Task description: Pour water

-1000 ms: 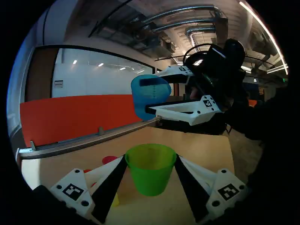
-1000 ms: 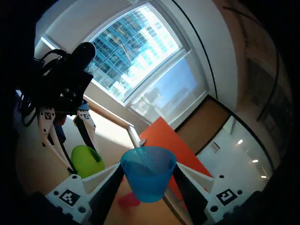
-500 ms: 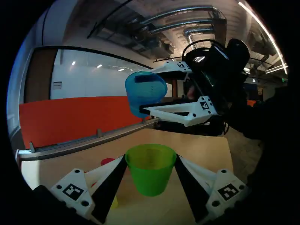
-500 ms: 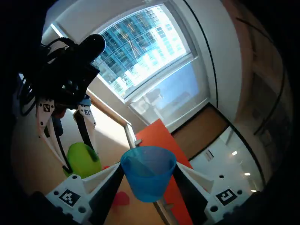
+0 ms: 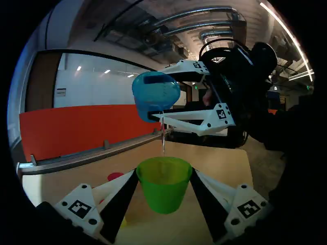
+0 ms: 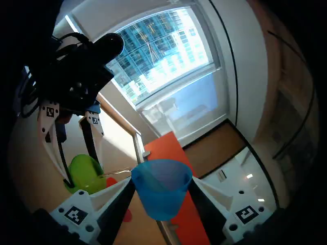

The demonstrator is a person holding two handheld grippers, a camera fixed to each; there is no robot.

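Blue cup [image 5: 155, 96] tipped further than a second ago; thin water stream [image 5: 163, 139] now falling from its rim into green cup [image 5: 164, 183] directly below. Right gripper [image 6: 161, 181] clamped on blue cup. Left gripper [image 5: 163, 173] grasping green cup, upright; resting on wooden table [image 5: 216, 159] or lifted: cannot tell.

Light wooden tabletop [image 5: 220, 157]; a grey rail [image 5: 102, 148] runs along its far edge, with an orange panel [image 5: 81, 124] behind it. A small red item [image 5: 115, 176] lies on the tabletop near the far edge and a yellow item [image 5: 123, 222] toward the near edge, both partly hidden. Overhead are exposed ducts [image 5: 196, 22]; a large window [image 6: 163, 53] faces a glass tower.
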